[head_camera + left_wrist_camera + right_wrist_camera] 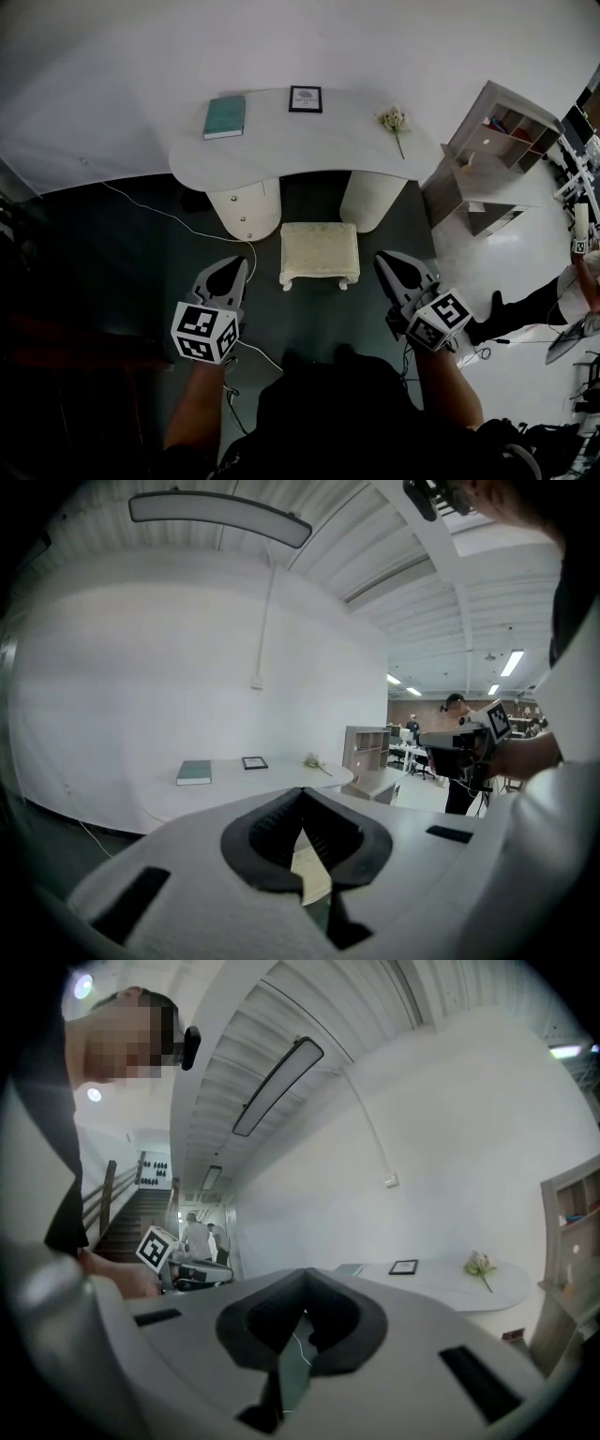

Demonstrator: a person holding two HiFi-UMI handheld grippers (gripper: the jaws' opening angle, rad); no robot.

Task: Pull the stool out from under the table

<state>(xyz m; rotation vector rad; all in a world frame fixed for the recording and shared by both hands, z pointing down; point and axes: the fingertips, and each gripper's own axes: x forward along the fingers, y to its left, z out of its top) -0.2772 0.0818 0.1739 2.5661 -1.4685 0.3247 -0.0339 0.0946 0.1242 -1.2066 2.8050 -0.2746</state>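
Stool (319, 251), cream and cushioned, stands before table (300, 145); left tongs (240, 265) and right tongs (384, 259) closed, empty.

A cream, rectangular cushioned stool (319, 253) on short curved legs stands upright between the fingertips of the left gripper (234, 269) and right gripper (388, 264), slightly ahead of them, its far end reaching the pedestals of the white, curved-top table (309, 145).

On the table (300, 141), the print in the frame (306, 98) is too small to read; right of the table, a person (530, 307) is cut off by the edge.
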